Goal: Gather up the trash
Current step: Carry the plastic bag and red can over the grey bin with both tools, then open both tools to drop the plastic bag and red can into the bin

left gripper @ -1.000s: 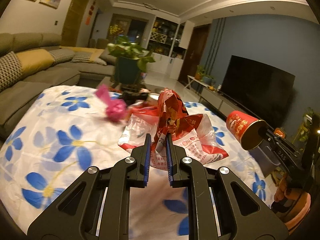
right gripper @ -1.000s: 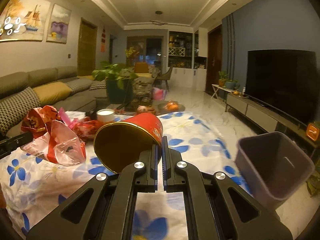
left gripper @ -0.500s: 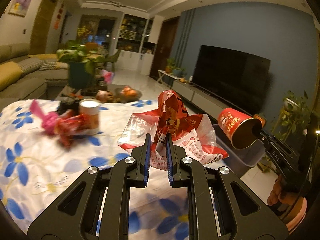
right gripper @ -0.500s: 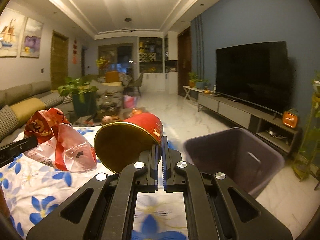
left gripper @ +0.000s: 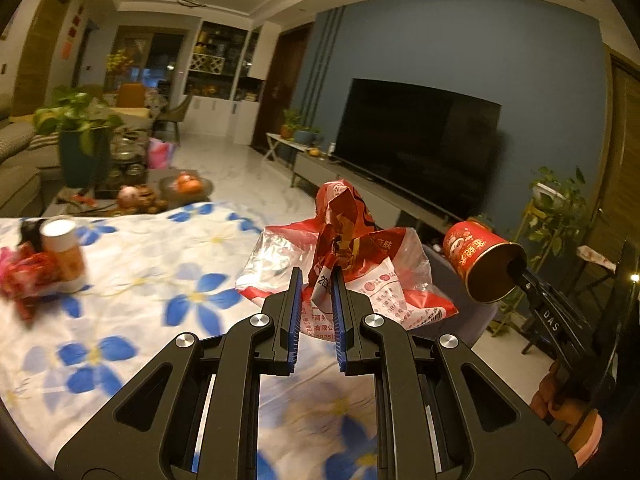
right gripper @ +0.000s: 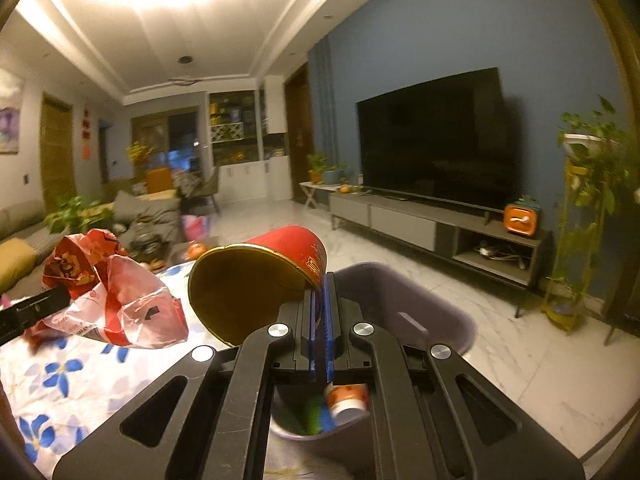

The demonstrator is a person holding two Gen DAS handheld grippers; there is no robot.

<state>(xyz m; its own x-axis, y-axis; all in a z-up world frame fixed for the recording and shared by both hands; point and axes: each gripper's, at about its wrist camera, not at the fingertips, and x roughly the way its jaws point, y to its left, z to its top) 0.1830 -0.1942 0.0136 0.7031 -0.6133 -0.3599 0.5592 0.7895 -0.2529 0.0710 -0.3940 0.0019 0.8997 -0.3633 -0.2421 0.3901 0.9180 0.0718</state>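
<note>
My left gripper [left gripper: 316,276] is shut on a crumpled red and clear plastic bag [left gripper: 360,264], held in the air past the edge of the flowered table [left gripper: 160,280]. The same bag [right gripper: 112,296] hangs at the left of the right wrist view. My right gripper [right gripper: 320,280] is shut on the rim of an empty red paper cup [right gripper: 256,280], tipped on its side above the grey trash bin [right gripper: 420,304]. That cup [left gripper: 480,264] also shows at the right in the left wrist view. Inside the bin lies a small can [right gripper: 348,400].
On the table's left sit a white-topped cup [left gripper: 64,248] and red wrappers [left gripper: 24,276]. A potted plant [left gripper: 80,140] and a tray of fruit [left gripper: 184,186] stand behind. A TV [right gripper: 432,152] on a low console fills the right wall; a plant stand [right gripper: 584,220] is beyond.
Both grippers have swung right, away from the sofa and toward the TV wall, still holding the bag and the cup. The cup now hangs over the bin, whose inside has come into view.
</note>
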